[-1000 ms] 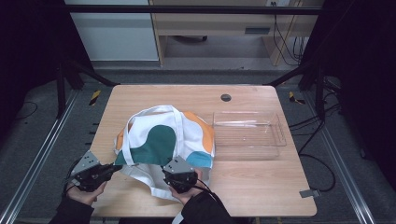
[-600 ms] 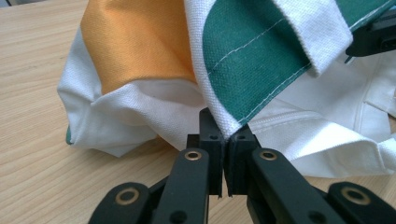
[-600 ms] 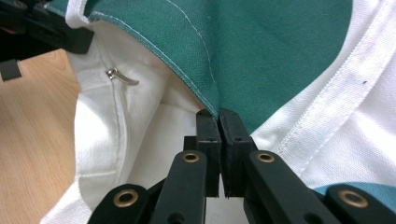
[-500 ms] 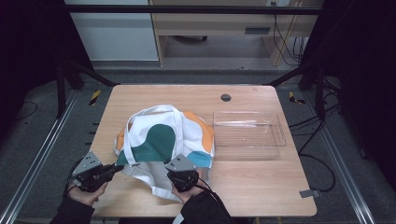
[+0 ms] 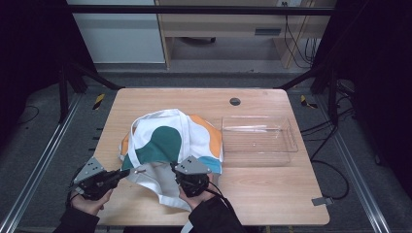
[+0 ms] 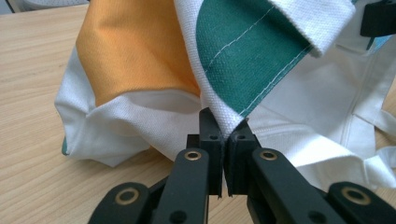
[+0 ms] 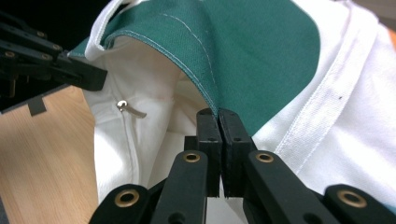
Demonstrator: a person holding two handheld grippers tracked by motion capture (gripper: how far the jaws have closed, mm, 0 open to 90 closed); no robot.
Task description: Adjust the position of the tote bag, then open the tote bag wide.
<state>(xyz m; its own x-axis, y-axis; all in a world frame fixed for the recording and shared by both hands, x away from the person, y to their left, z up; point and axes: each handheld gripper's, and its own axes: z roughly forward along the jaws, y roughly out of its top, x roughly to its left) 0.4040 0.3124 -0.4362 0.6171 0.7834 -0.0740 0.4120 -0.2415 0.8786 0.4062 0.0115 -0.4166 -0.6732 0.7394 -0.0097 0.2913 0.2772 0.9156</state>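
Centrally, on the table [image 5: 145,102], one bag [image 5: 170,145]: white canvas with green, orange and blue patches, lying in the middle of the high view, its open mouth toward the lower edge of the frame.

Left gripper [image 5: 119,174], lower left of the high view: jaws clamped on the bag's rim at its lower left corner. In the left gripper view the left gripper [image 6: 226,135] pinches a white-and-green hem of the bag [image 6: 243,60], which rises above the jaws.

Right gripper [image 5: 180,171], lower centre: jaws have just been closing and now pinch the rim. In the right gripper view the right gripper [image 7: 218,116] bites a green edge of the bag [image 7: 261,60].

Clear tray [image 5: 291,141]: right of the bag, just beside it.
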